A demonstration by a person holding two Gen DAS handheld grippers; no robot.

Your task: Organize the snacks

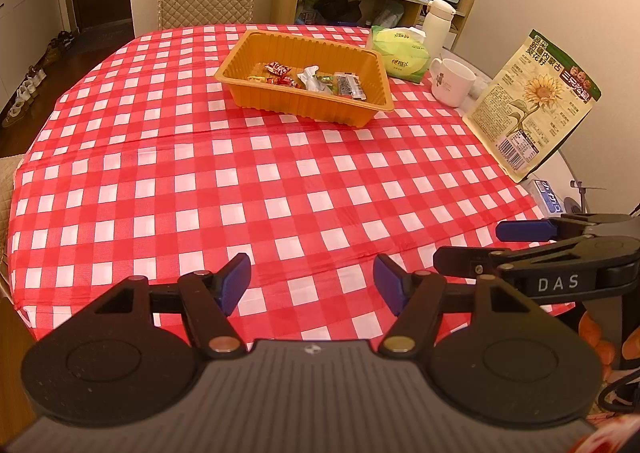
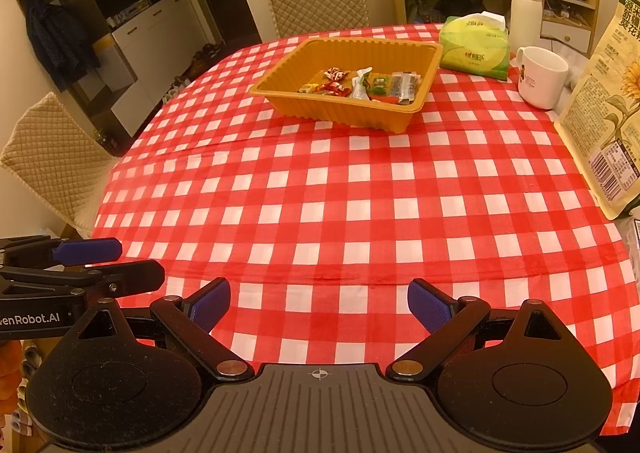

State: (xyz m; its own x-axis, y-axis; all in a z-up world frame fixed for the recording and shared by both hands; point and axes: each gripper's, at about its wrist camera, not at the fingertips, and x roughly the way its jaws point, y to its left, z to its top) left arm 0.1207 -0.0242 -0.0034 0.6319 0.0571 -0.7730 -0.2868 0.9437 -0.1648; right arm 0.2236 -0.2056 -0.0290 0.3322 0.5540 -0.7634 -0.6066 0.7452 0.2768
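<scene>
Both grippers, left gripper (image 1: 312, 283), right gripper (image 2: 319, 305), spread empty, orange tray (image 2: 400, 47) holding wrapped snacks (image 2: 360, 85)

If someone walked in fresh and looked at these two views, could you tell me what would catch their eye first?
Probably the red-and-white checked tablecloth covering the whole table, then the orange tray at its far side with wrapped snacks inside. To the right stands a sunflower-seed bag, with a white mug and green tissue pack behind it.
</scene>
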